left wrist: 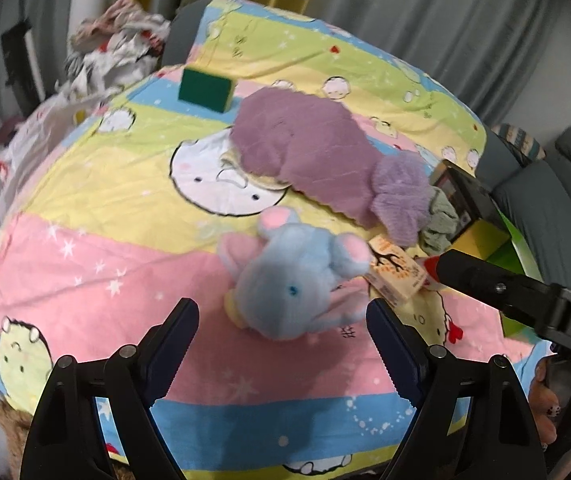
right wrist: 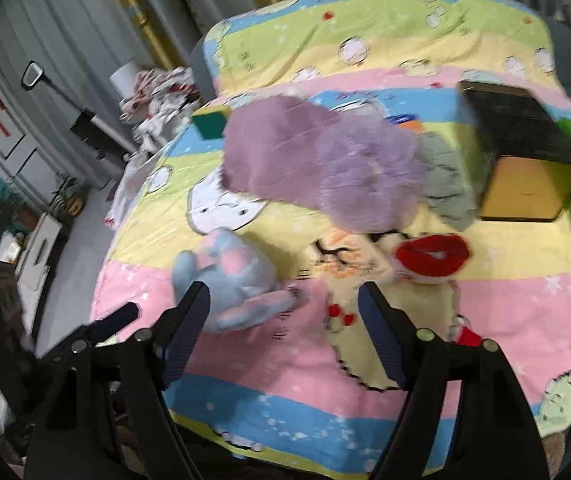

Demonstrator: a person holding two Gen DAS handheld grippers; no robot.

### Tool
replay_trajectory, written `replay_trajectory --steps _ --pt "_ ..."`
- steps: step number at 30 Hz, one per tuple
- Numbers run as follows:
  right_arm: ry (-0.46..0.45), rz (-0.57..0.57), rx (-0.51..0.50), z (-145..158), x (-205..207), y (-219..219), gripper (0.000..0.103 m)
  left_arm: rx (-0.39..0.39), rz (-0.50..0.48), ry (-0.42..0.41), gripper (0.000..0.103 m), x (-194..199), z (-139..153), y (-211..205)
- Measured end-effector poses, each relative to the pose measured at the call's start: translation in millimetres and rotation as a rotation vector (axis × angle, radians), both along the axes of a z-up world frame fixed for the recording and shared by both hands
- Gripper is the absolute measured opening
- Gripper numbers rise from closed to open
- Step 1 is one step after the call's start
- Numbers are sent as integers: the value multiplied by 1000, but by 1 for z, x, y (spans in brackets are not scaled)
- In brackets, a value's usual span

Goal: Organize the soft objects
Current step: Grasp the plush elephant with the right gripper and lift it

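A blue plush elephant (left wrist: 289, 276) with pink ears lies on the cartoon-print bed cover (left wrist: 97, 264). My left gripper (left wrist: 281, 320) is open just in front of it, fingers either side and short of it. A purple fluffy towel (left wrist: 309, 148) and a purple puff (left wrist: 401, 196) lie beyond. In the right wrist view my right gripper (right wrist: 283, 300) is open, with the elephant (right wrist: 233, 280) at its left finger. A red lip-shaped plush (right wrist: 431, 256) and the purple towel (right wrist: 317, 160) lie ahead. The right gripper's finger shows in the left wrist view (left wrist: 485, 276).
A green sponge (left wrist: 205, 90) sits far back on the bed. A dark box with a yellow side (right wrist: 525, 172) stands at right beside a grey-green cloth (right wrist: 445, 184). A paper tag (left wrist: 395, 272) lies by the elephant. Crumpled clothes (left wrist: 113, 44) are piled beyond the bed's left edge.
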State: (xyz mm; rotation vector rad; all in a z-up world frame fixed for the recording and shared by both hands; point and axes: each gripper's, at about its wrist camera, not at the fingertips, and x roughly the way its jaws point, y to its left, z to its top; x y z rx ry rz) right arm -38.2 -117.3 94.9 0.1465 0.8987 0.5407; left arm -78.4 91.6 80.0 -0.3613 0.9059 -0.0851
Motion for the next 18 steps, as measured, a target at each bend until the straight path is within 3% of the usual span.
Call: replay_trajectory --steps 7,10,12,17,18 --pt "96 111 3 -15 34 35 88 -129 -49 26 86 13 -22 8" --pt "162 147 -5 -30 51 50 88 -126 -45 55 86 20 -33 5" --pt "192 165 -20 -41 59 60 88 -119 -35 73 70 24 -40 4" --pt "291 198 65 -67 72 66 87 -121 -10 72 68 31 -45 8" --pt "304 204 95 -70 74 66 83 -123 -11 65 66 31 -44 9"
